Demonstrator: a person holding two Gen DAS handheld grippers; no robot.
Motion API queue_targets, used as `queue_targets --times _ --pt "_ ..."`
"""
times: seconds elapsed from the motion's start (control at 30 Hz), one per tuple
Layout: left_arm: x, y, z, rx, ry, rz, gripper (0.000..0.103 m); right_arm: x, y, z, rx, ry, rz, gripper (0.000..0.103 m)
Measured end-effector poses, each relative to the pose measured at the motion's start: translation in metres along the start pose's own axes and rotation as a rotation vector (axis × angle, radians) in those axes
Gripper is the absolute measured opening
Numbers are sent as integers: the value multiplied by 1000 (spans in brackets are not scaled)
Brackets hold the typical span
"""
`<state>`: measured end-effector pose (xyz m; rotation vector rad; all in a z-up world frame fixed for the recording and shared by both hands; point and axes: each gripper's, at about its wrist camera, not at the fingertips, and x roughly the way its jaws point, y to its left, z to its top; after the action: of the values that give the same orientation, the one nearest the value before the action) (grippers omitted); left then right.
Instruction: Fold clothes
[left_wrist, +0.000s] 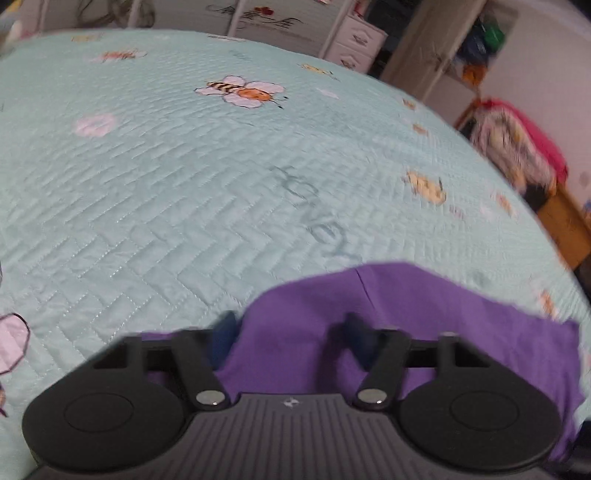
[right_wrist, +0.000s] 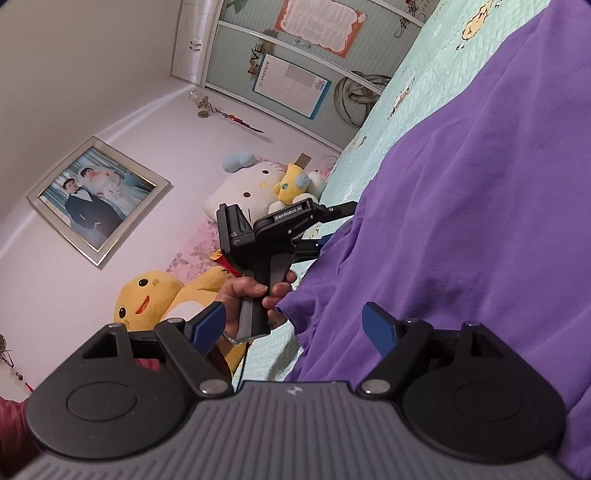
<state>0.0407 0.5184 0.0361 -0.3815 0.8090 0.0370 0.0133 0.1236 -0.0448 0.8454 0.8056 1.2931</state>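
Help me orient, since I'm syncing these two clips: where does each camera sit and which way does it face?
Left wrist: on the left claw, looking along its open fingers across the quilted bedspread toward drawers; purple garment at its tips.
Right wrist: on the right claw, rolled sideways, facing the wall photo and plush toys; the person's left hand shows.
Shared: garment, bedspread, left claw.
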Motion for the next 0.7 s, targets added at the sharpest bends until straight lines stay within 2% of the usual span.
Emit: queue_targets --times 0.03,0.07,0.13,0.23,0.3,0.4,0.53,0.67,0.7 --pt "0 -7 -2 26 12 -6 3 1 0 1 -1 2 0 81" --pt "-1 -16 -5 56 17 -6 1 3 0 1 -2 3 1 81" --pt "-15 -40 -13 128 -39 48 1 3 0 1 -3 3 1 81" --pt "-44 -60 -20 193 -142 187 2 3 5 1 -16 13 -5 81" --pt "-68 -55 -22 176 -184 283 3 3 12 0 -37 32 2 81" --pt "-106 -41 -29 138 -221 405 3 3 25 -3 -68 64 71 81" --pt "-129 -19 -43 113 -195 583 4 1 38 -5 -95 81 142 81" --pt "-100 12 -55 43 -73 732 6 -1 37 -3 -94 76 93 81" --pt "-91 15 -59 20 -57 734 7 -2 35 -2 -81 74 76 81"
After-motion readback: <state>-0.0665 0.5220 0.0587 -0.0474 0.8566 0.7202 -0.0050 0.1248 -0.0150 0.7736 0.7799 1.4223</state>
